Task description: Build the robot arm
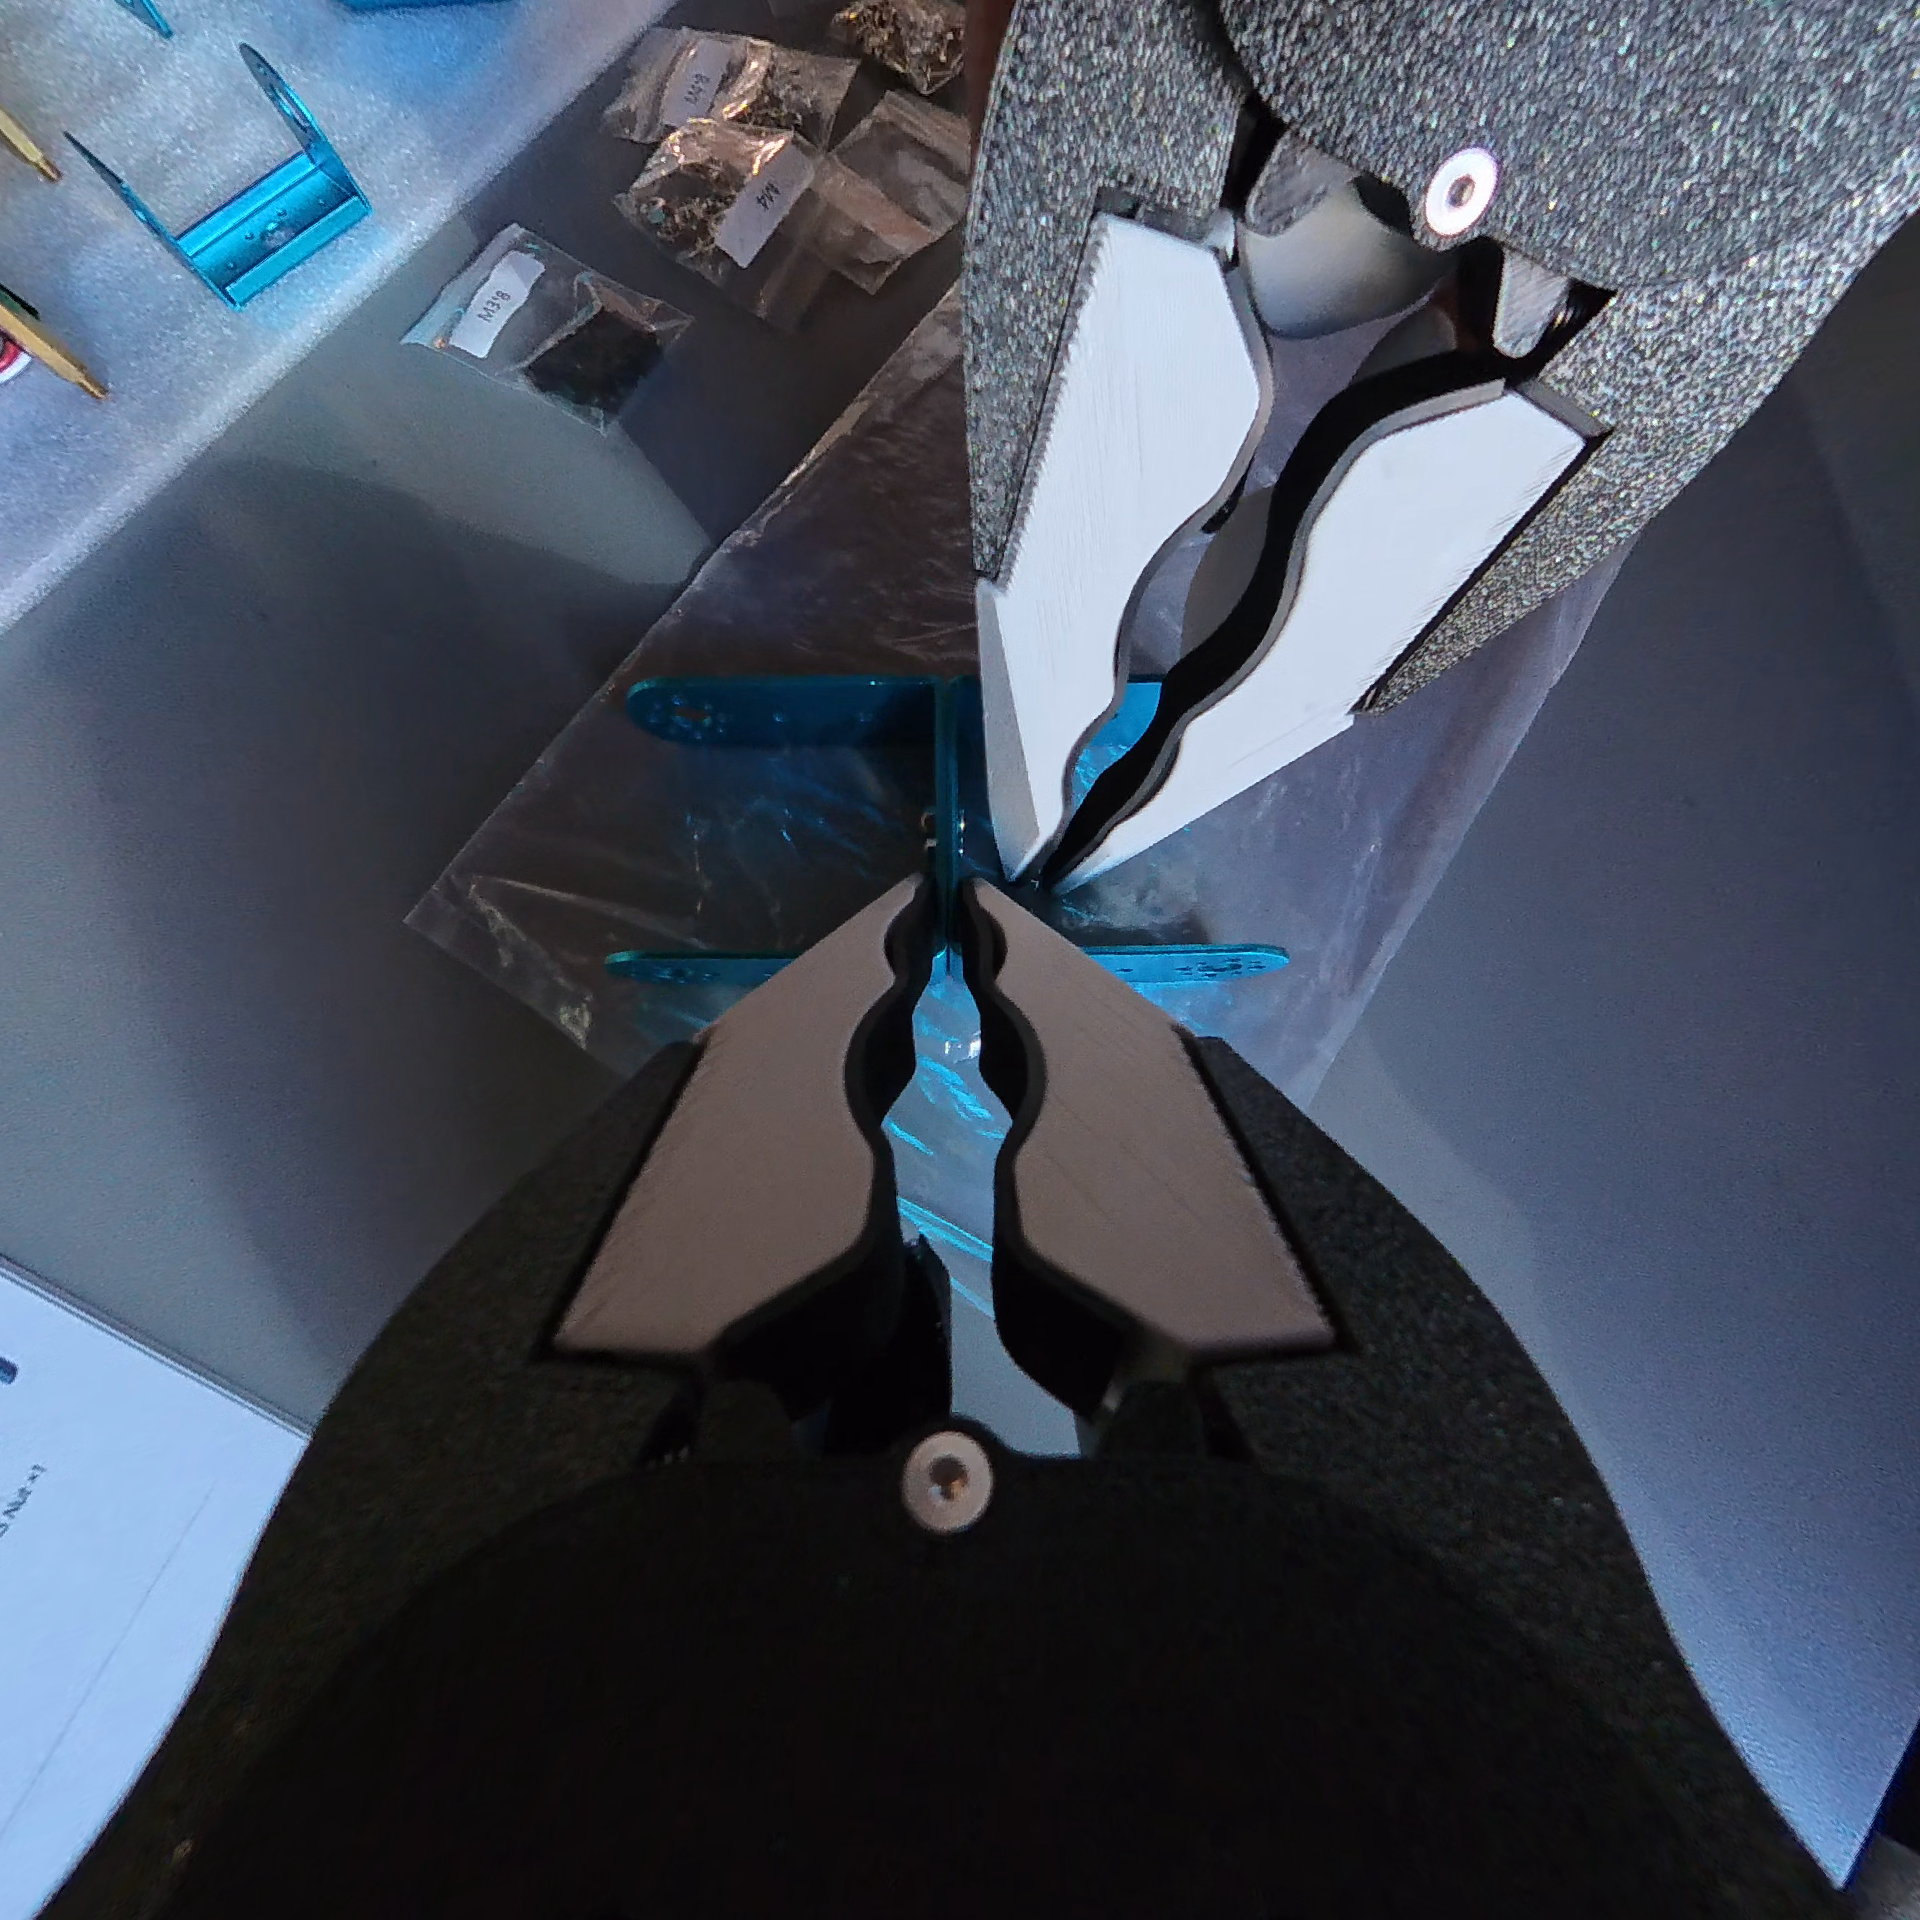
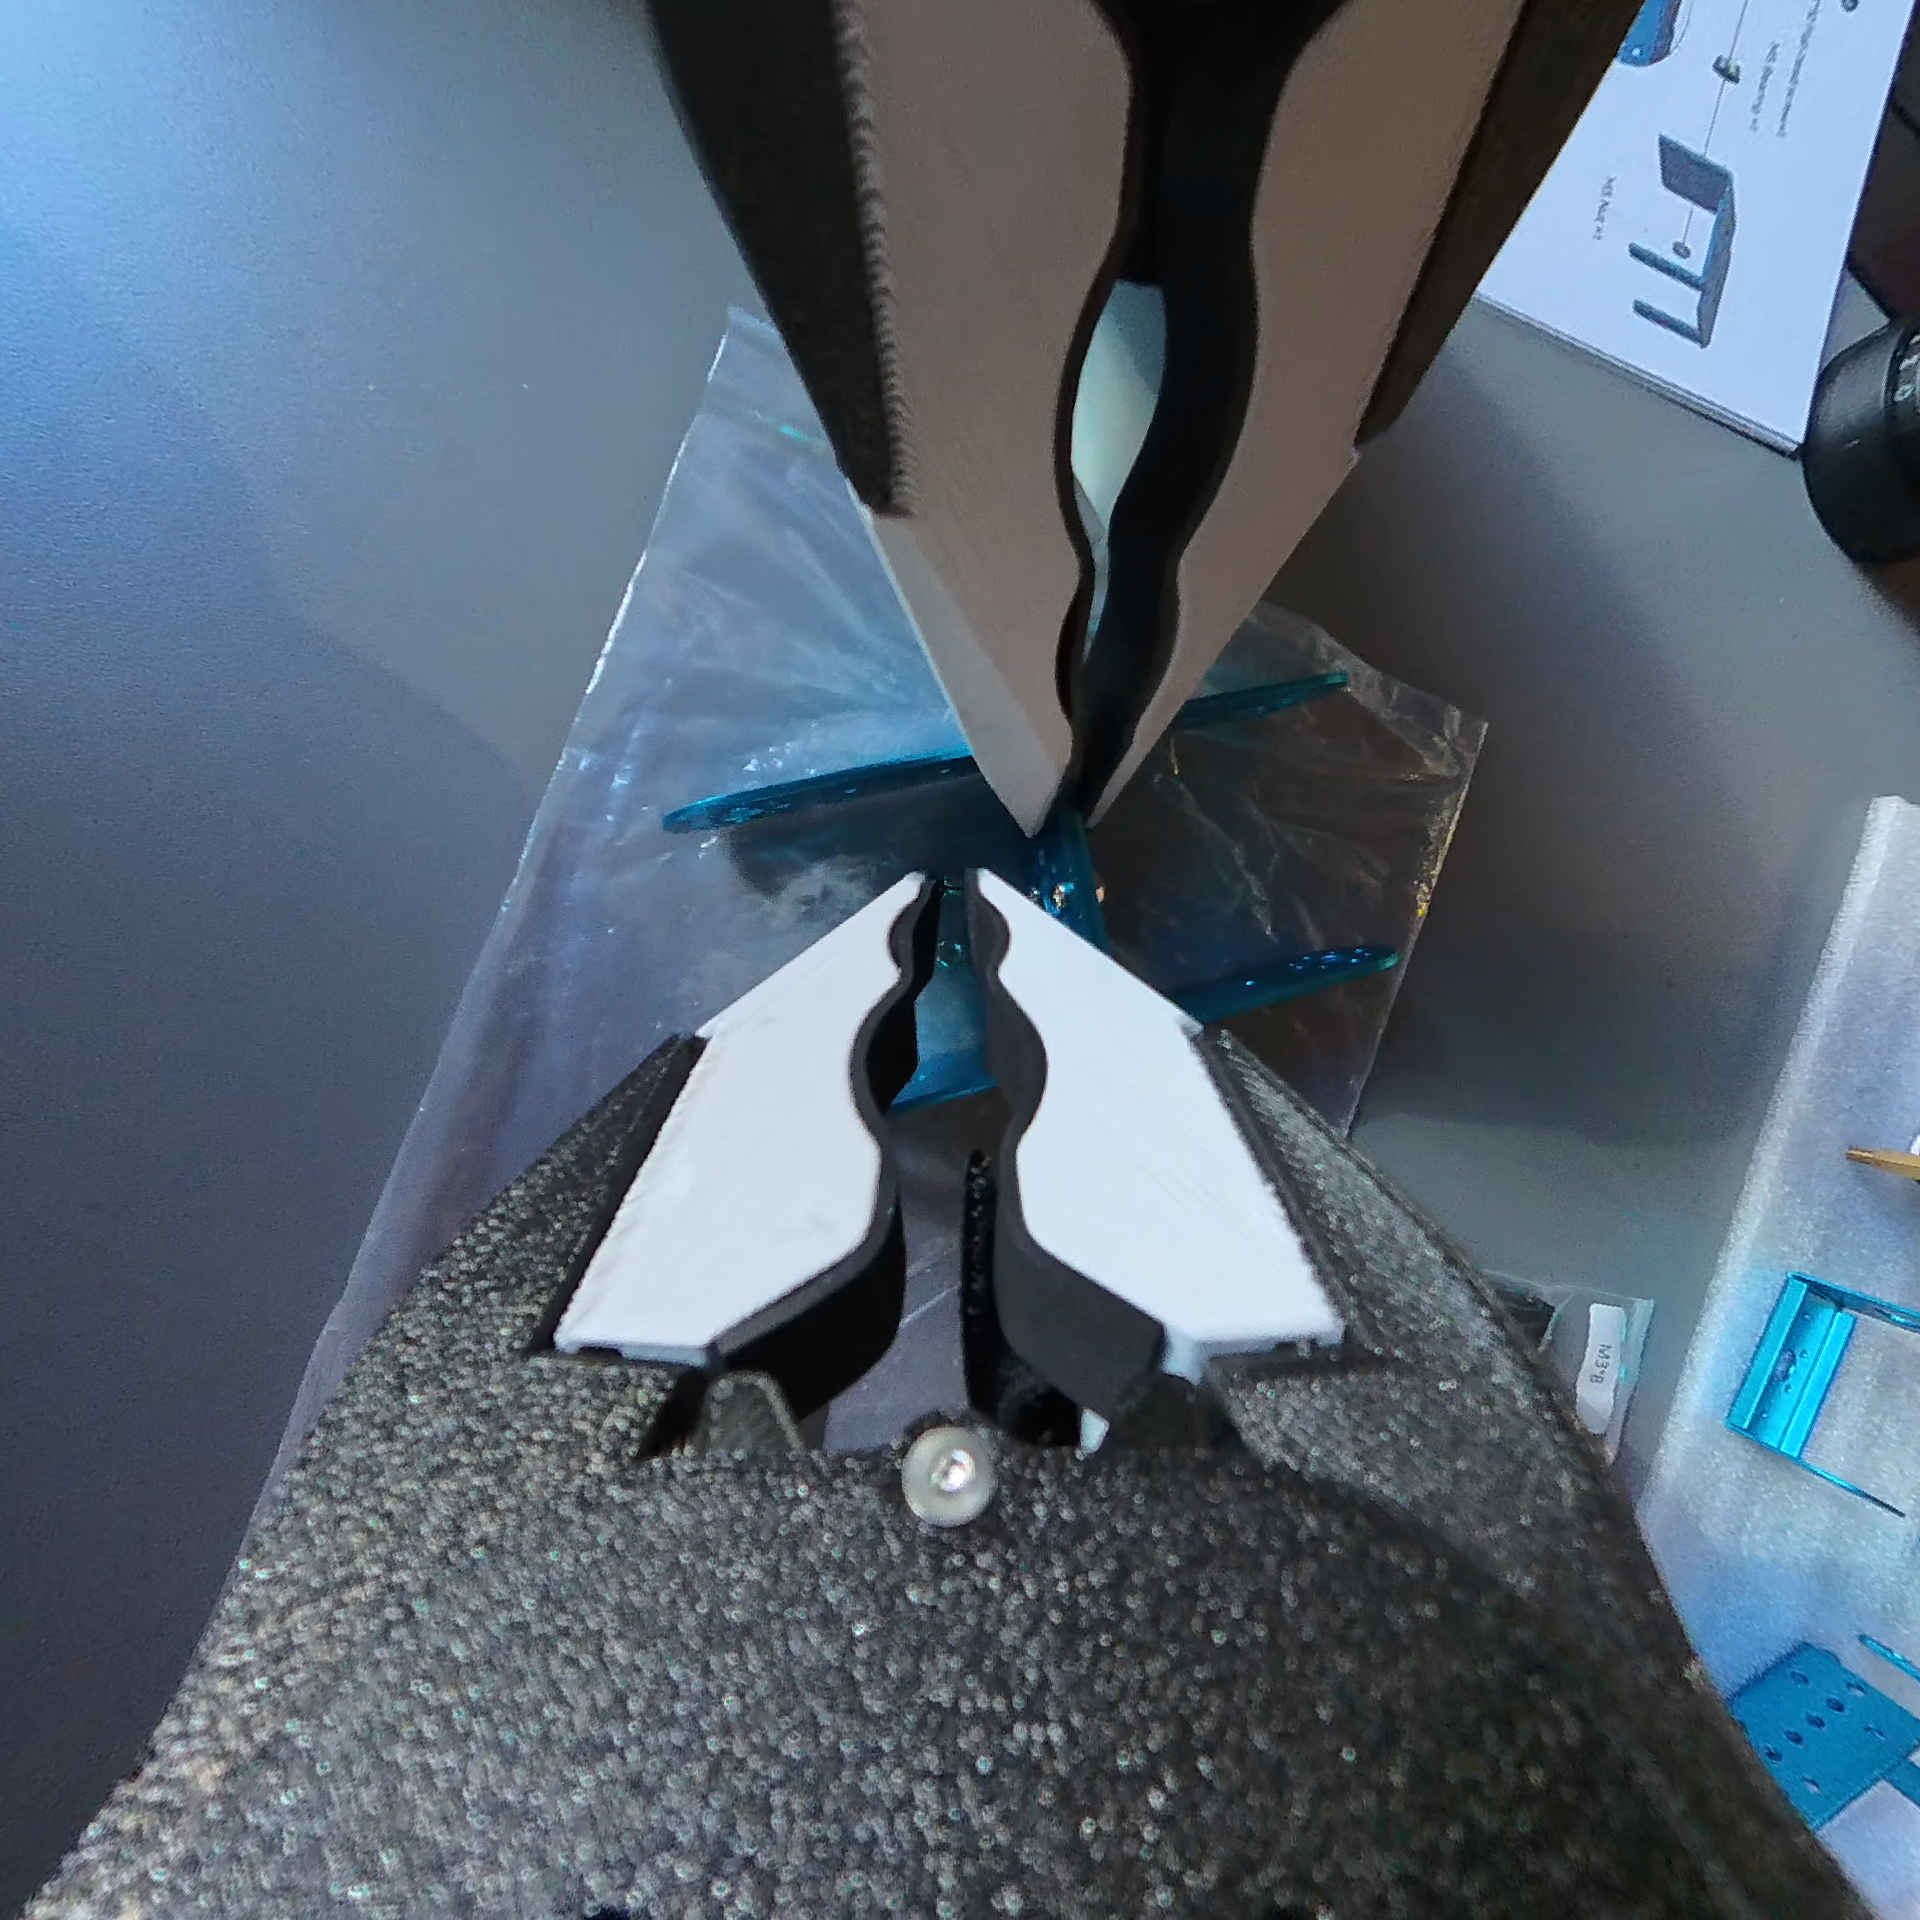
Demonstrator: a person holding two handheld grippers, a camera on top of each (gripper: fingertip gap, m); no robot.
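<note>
A clear plastic bag (image 1: 727,644) lies on the grey table (image 1: 260,831) with a blue metal bracket (image 1: 790,717) inside it. My left gripper (image 1: 943,896), with a black body, is shut on the bracket's thin upright plate. My right gripper (image 1: 1039,878), speckled grey with white fingers, comes in from the top right. It is shut on the bag film just beside that plate. In the right wrist view the right gripper (image 2: 945,883) pinches the bag (image 2: 727,582). The left gripper (image 2: 1070,821) meets it from above on the bracket (image 2: 831,800). The two sets of tips almost touch.
Several small labelled bags of screws (image 1: 727,177) lie beyond the big bag. A white foam sheet (image 1: 156,114) holds a blue U-bracket (image 1: 260,208) and brass standoffs (image 1: 52,364); the foam sheet (image 2: 1766,1143) also shows in the right wrist view. A printed sheet (image 2: 1683,208) and a black round object (image 2: 1870,436) lie at the edge. Less than 4 cm separates the two grippers' tips. The black round object (image 2: 1870,436) is about equally far from each gripper, around 25 centimetres.
</note>
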